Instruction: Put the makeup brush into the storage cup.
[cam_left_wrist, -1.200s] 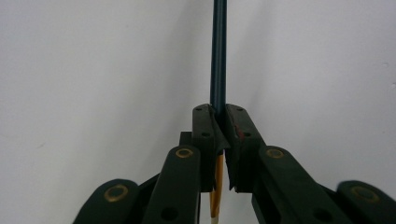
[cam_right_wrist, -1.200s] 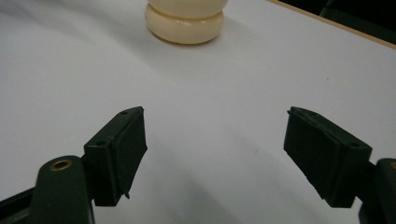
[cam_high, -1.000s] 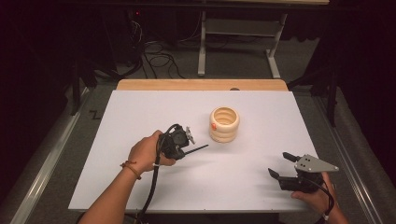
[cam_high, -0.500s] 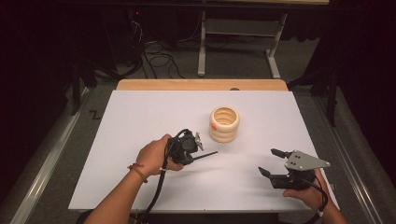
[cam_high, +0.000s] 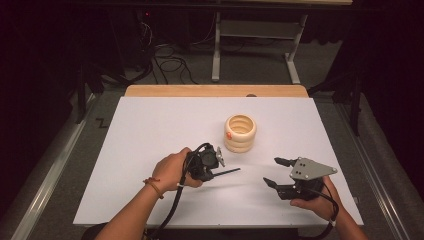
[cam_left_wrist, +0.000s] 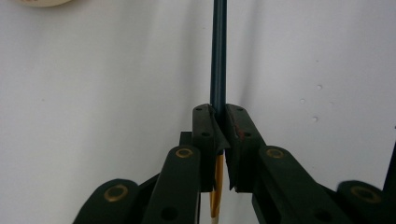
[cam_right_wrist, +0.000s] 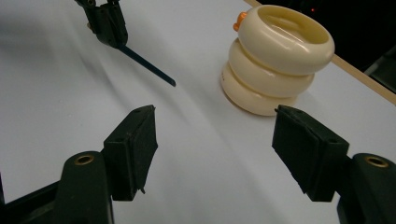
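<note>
We hold a thin dark pencil (cam_left_wrist: 218, 51) clamped tight in our left gripper (cam_left_wrist: 219, 116), the pads biting near its yellow back end, the long tip jutting out ahead. It looks light, stiff and smooth, so it could pivot. Our right gripper (cam_right_wrist: 215, 144), jaws wide but just now narrowing with nothing between them, faces the cream ringed holder (cam_right_wrist: 275, 60) beyond its fingertips.

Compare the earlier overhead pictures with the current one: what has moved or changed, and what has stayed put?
The left gripper, shut on the dark stick, has shifted rightward and slightly toward the near edge. The right gripper has slid left, away from the table's right edge; its jaws have just been closing, with nothing between them. The cream ring holder has stayed in place, untouched.
</note>
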